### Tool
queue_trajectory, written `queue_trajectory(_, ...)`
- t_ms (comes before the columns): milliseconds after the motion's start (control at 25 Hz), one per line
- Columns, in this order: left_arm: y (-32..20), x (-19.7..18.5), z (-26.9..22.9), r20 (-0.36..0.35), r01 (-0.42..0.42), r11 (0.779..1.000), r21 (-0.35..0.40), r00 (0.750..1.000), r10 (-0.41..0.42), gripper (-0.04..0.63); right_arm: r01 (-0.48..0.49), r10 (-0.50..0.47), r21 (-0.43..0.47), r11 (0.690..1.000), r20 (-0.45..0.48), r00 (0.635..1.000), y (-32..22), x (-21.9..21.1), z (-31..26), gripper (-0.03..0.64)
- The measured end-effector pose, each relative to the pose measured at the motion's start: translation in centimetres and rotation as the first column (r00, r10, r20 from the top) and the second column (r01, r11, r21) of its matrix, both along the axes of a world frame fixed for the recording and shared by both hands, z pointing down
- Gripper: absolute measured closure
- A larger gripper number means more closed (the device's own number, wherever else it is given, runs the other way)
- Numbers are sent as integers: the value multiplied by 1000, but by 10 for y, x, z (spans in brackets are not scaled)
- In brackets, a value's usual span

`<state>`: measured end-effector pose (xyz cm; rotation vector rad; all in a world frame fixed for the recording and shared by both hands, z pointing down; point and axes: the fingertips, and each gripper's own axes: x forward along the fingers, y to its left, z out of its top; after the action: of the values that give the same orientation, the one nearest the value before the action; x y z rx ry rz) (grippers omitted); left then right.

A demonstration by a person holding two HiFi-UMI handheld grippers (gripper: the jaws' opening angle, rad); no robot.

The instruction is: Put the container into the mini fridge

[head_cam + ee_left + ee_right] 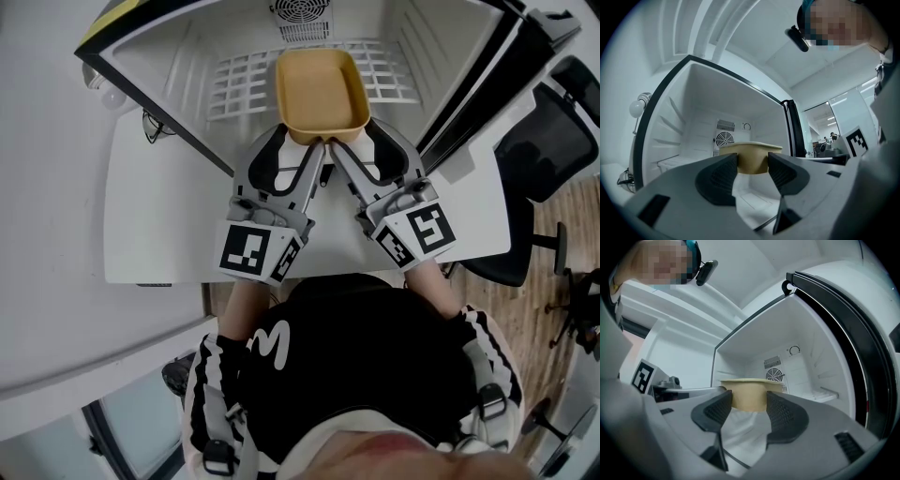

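The tan container sits on the white wire shelf inside the open mini fridge. My left gripper is at its near left corner and my right gripper at its near right corner. Both stand open, jaws spread wide. In the left gripper view the container shows just past the left gripper, wider than the gap, its sides hidden behind the pads. The right gripper view shows the container the same way beyond the right gripper. Whether the tips touch the container's wall I cannot tell.
The fridge stands on a white table, its black-edged door swung open at the right. A fan vent is in the back wall. A black office chair stands right of the table. A small bulb-shaped thing lies left of the fridge.
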<state>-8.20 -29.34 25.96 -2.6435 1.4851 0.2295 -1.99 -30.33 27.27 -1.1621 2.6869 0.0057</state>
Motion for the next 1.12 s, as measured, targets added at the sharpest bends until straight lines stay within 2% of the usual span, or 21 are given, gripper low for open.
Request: queue_trajectory(1120,-27,-1,-3,-8,-10,1000,-18,1000,10,390,13,-13,-37,999,14,1000,-27,1,-3,377)
